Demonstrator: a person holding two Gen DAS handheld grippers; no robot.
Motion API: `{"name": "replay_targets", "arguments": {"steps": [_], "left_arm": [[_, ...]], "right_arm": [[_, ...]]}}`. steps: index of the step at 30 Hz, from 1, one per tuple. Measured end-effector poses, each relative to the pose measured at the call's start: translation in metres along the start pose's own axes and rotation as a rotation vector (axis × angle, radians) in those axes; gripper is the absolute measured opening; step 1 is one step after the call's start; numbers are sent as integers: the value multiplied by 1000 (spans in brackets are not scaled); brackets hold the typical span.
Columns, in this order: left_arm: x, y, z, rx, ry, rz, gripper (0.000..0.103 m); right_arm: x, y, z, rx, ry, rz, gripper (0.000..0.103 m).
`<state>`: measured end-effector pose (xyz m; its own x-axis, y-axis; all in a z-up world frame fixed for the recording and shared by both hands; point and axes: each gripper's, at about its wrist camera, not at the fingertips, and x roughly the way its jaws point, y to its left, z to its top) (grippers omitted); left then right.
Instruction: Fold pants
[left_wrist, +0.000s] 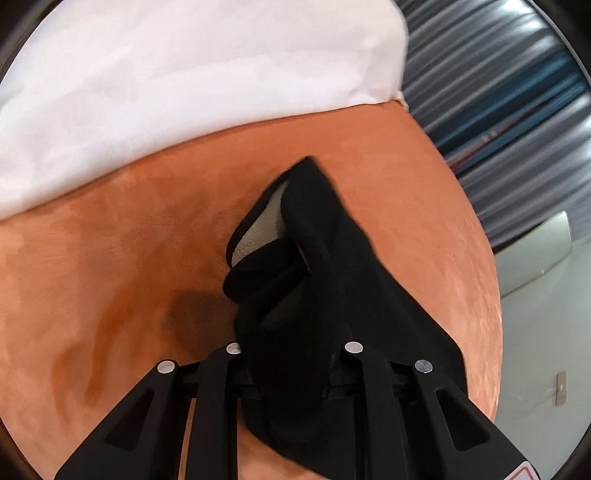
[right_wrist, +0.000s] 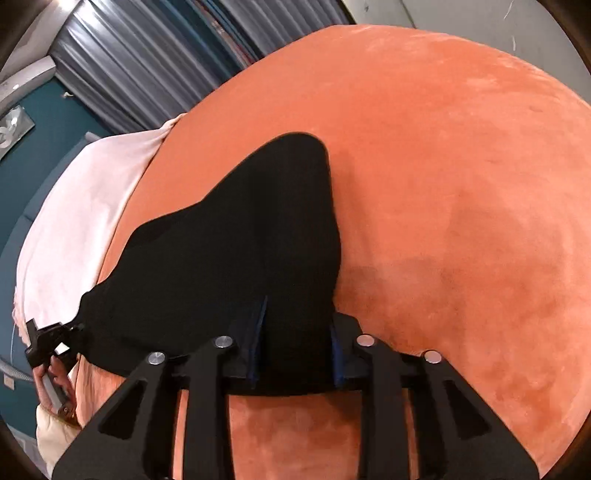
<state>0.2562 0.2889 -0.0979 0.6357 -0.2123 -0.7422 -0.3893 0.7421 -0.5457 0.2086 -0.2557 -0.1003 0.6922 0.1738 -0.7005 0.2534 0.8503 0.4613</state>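
On the orange bedspread (right_wrist: 461, 177), the black pants (right_wrist: 229, 258) hang bunched between two hand-held tools, lifted at the near end, far end trailing onto the cover. Pale lining shows in an opening at the far end (left_wrist: 258, 229).

Left gripper (left_wrist: 291, 373): jaws pinched down on a thick wad of the cloth. It also shows at the left edge of the right camera's view, a hand (right_wrist: 55, 380) behind it.

Right gripper (right_wrist: 295, 354): jaws drawn in on a fold of the same cloth, blue pads either side pressing it. Grip looks firm; how many layers are caught, cannot tell.

Judgement on risk:
- Both grips take bunched fabric, not a clean edge. If only one layer is caught, the rest may sag and the fold will come out crooked.
- Cloth is all black and blurred, so seams and waistband are hard to read; legs may get matched wrongly.
- Velvety cover could drag on the trailing end and pull it askew when the pants are laid down.
- Pulling the two tools apart too hard could slip the wad out of one pinch.

Around: a white sheet (left_wrist: 184, 74) lies across the far part of the bed, near the pants but not touching them in view. Grey pleated curtains (right_wrist: 140, 62) beyond. Nothing lies on the open orange area to the right.
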Motion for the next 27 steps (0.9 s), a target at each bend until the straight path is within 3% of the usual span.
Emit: {"name": "replay_targets", "arguments": {"steps": [6,11,15,18,21,23,27], "left_arm": [[-60,-32,-44,105,-8,-60,15],[-75,-25,-73,115,52,-57,15],[-55,-4,-85,95,105,15,16],[-63,-18,-86,94,74,30,15],[-99,-82,-98,256,-19,-1,15],[-121,-144,-124,415,-59,-50,16],[-129,-231,-194,619,-33,-157,19]], "right_arm": [[-58,8,2,-68,-26,78,17],[-108,-32,-14,-27,-19,56,17],[-109,-76,-37,29,38,23,17],[-95,-94,-50,80,51,77,18],[-96,-92,-48,71,29,94,20],[-100,-89,-48,50,22,63,29],[-115,-85,-46,29,-46,-17,35]]}}
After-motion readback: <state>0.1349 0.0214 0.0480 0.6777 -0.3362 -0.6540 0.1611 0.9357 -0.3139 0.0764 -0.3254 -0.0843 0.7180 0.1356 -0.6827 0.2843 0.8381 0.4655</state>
